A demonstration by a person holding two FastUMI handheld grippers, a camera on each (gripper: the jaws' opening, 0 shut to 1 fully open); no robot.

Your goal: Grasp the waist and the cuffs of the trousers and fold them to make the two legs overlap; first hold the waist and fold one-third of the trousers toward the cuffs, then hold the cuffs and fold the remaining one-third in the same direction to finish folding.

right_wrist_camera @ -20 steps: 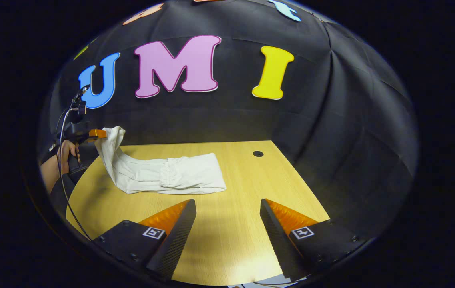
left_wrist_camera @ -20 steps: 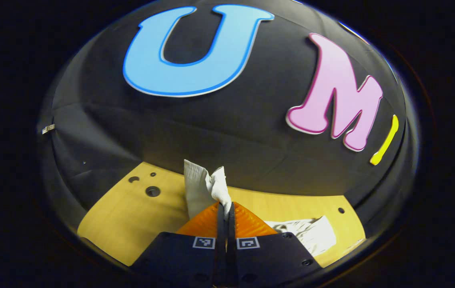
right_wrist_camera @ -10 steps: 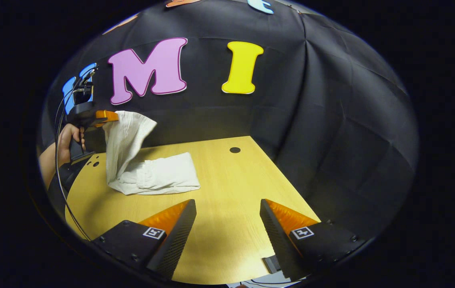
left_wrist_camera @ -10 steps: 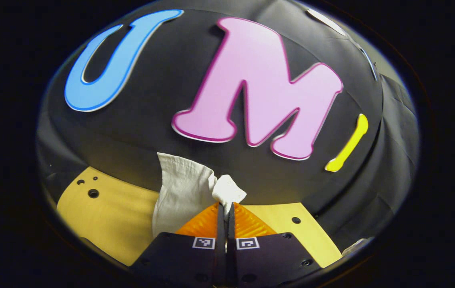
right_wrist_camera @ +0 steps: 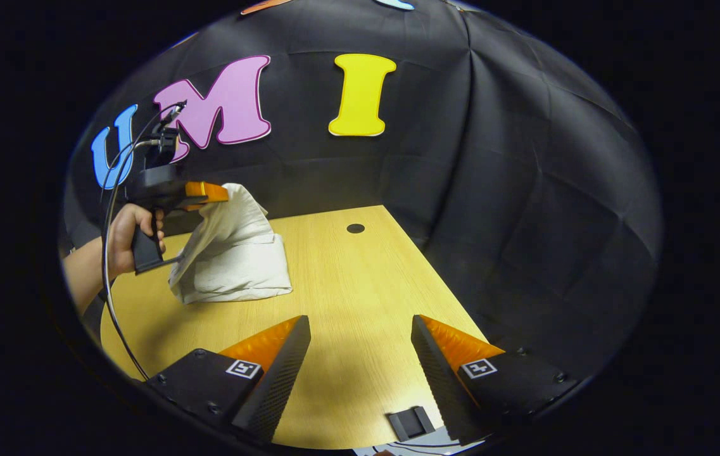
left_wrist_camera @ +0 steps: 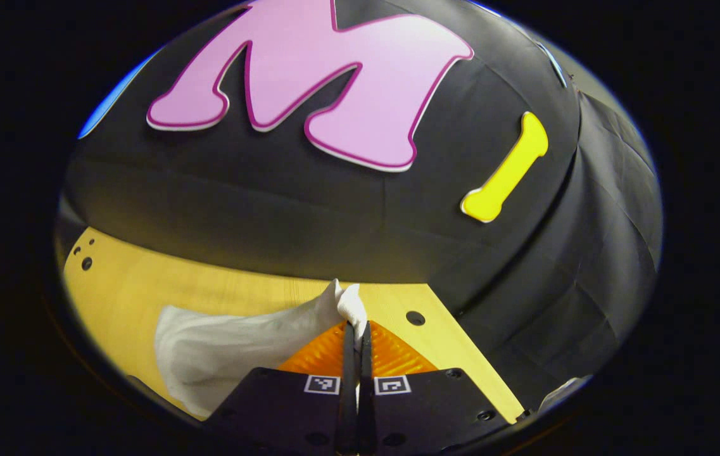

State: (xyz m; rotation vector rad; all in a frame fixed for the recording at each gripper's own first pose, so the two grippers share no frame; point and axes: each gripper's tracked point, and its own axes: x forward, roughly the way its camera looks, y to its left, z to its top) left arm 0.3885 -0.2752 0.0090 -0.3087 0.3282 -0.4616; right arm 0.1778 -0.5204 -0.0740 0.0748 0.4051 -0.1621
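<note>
White trousers (right_wrist_camera: 233, 266) lie partly folded on the wooden table (right_wrist_camera: 347, 329), at its left in the right gripper view. My left gripper (left_wrist_camera: 354, 324) is shut on one end of the trousers (left_wrist_camera: 233, 348), holding it lifted above the folded pile. In the right gripper view that left gripper (right_wrist_camera: 223, 193), held by a hand (right_wrist_camera: 128, 228), keeps the cloth raised so it drapes down onto the pile. My right gripper (right_wrist_camera: 360, 323) stands open near the table's front edge, with nothing between its fingers, well to the right of the trousers.
A round hole (right_wrist_camera: 355, 228) pierces the table near its far edge, in front of the black cloth wall. A small dark clip (right_wrist_camera: 411, 423) sits at the near table edge. A cable (right_wrist_camera: 113, 304) hangs from the left gripper.
The left gripper has carried the held end of the trousers rightward over the pile and lower. The visible cloth on the table has shortened into a compact stack. The right gripper stayed open.
</note>
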